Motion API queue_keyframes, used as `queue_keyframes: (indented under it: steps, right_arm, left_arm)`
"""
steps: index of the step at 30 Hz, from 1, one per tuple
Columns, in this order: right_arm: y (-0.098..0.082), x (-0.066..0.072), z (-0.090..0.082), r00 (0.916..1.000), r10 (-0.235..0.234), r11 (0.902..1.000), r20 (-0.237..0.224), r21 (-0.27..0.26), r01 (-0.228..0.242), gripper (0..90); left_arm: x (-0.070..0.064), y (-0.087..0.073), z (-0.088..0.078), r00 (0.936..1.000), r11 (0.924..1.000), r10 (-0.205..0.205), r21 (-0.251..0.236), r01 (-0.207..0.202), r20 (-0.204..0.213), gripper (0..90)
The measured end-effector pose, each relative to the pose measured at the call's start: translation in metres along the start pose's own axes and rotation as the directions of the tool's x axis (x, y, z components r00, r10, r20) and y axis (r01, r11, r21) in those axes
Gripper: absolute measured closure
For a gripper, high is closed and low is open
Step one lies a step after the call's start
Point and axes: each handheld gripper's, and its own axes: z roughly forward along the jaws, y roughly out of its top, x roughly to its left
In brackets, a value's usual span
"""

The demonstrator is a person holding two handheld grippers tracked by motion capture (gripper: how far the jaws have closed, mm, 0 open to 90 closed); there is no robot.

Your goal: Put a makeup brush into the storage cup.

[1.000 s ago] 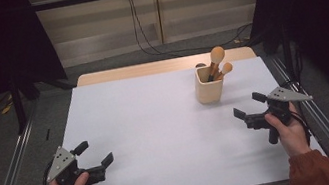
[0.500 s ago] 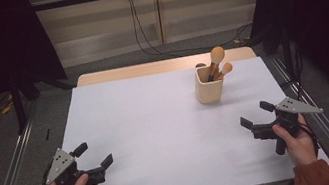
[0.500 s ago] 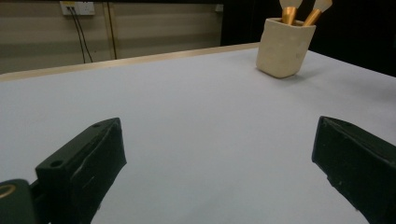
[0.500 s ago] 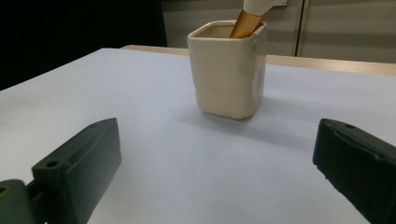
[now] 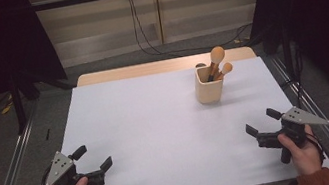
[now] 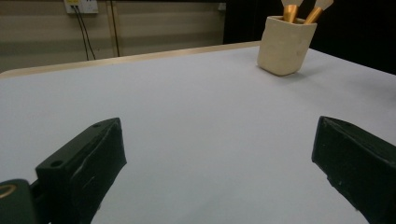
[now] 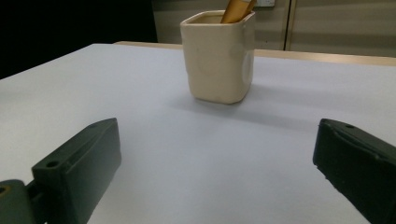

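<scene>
Both grippers — left gripper (image 5: pixel 95 158) and right gripper (image 5: pixel 262 122) — rested low with jaws spread, holding nothing. The cream cup (image 5: pixel 208 85) stood toward the table's (image 5: pixel 148 125) far right, holding what looked like 2 brushes (image 5: pixel 217 55).

A cream cup (image 5: pixel 209 85) of brushes (image 5: pixel 216 58) stands on the white desk (image 5: pixel 157 124), well apart from both wide-spread grippers.

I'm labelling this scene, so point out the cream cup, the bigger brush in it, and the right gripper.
cream cup (image 5: pixel 209 90), high view, front wall.
bigger brush (image 5: pixel 217 53), high view, round bristle head.
right gripper (image 5: pixel 261 122), high view, midway between its fingertips.
</scene>
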Motion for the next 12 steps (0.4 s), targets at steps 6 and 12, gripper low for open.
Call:
queue_keyframes:
  steps: [6, 12]
  right_arm:
    - [-0.0002, 0.0013, 0.0021, 0.9997, 0.0, 1.0, -0.026, -0.001, 0.0, 0.7]
    - [-0.0016, -0.0003, 0.0022, 0.9997, 0.01, 0.9999, -0.022, 0.005, -0.01, 0.7]
  left_arm:
    - [0.0014, 0.0009, 0.0004, 1.0, 1.0, -0.005, -0.007, 0.005, 0.001, 2.6]
    - [0.0031, 0.0015, 0.0025, 1.0, 1.0, -0.004, 0.004, 0.004, 0.003, 2.7]
